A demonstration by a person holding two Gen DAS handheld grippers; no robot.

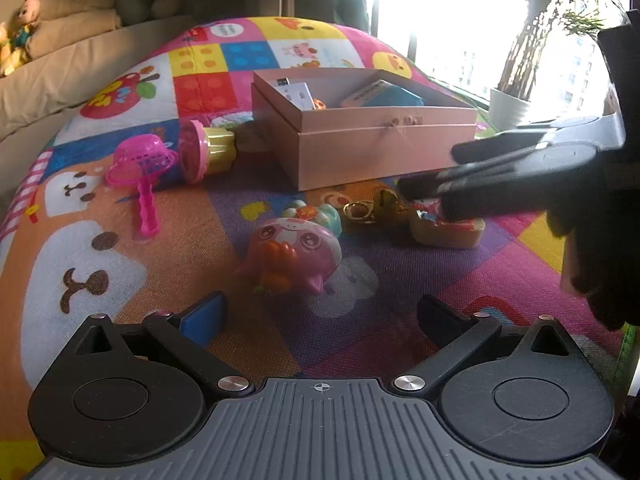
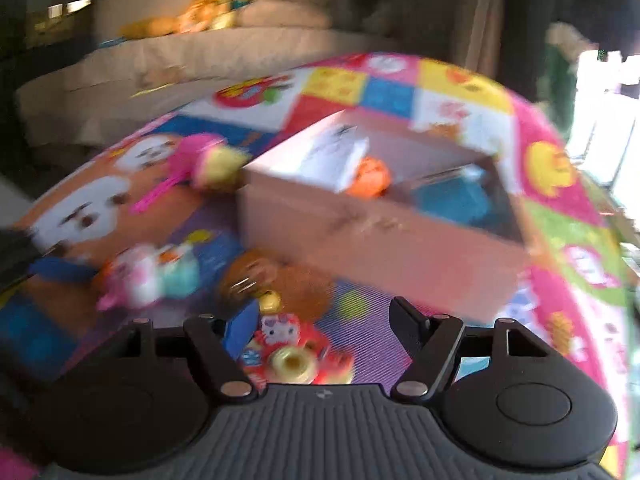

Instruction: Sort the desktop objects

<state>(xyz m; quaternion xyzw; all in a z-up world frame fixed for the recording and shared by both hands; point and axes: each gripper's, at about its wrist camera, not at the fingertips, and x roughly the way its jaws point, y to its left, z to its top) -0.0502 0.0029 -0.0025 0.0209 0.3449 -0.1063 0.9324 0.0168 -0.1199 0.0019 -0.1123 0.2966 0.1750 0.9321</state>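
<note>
A pink cardboard box [image 1: 372, 140] stands open on a colourful play mat, with cards and a blue item inside; it also shows in the right wrist view [image 2: 384, 248]. My left gripper [image 1: 320, 312] is open and empty, just short of a pink cartoon squishy toy [image 1: 296, 252]. My right gripper [image 2: 320, 320] is open above a red Hello Kitty toy [image 2: 296, 344], which lies between its fingers. From the left wrist view the right gripper [image 1: 432, 184] hovers over that toy [image 1: 448, 228]. A gold keyring [image 1: 368, 206] lies beside it.
A pink sieve scoop [image 1: 144, 168] and a pink-and-gold stamp toy [image 1: 204, 150] lie left of the box. A beige sofa [image 1: 60, 64] with plush toys runs behind the mat. A potted plant [image 1: 516, 96] stands by the window at right.
</note>
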